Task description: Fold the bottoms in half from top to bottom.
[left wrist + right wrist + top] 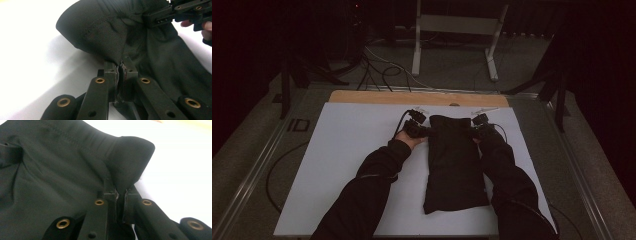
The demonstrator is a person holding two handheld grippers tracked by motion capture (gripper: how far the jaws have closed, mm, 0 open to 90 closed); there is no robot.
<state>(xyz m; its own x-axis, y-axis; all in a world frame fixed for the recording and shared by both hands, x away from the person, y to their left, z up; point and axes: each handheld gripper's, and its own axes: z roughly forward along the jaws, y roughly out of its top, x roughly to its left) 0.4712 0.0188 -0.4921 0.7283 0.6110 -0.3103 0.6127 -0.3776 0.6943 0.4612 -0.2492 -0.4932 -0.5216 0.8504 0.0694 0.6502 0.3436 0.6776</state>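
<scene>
A folded black cloth (455, 162) lies lengthwise on the white table sheet (347, 150), right of the middle. My left gripper (426, 131) is shut on the cloth's far left edge. In the left gripper view its jaws pinch a raised fold of the black cloth (105, 32) at the left gripper (121, 65). My right gripper (474, 131) is shut on the far right edge. The right gripper view shows the right gripper (120, 191) clamped on a lifted corner of the black cloth (62, 170). The right gripper (160, 17) also reaches in at the top of the left gripper view.
A wooden strip (412, 97) runs along the table's far edge. Beyond it, on the floor, stand a white metal frame (457, 30) and loose cables (382, 70). Bare white sheet lies left of the cloth. Both dark sleeves (367, 195) come in from the bottom.
</scene>
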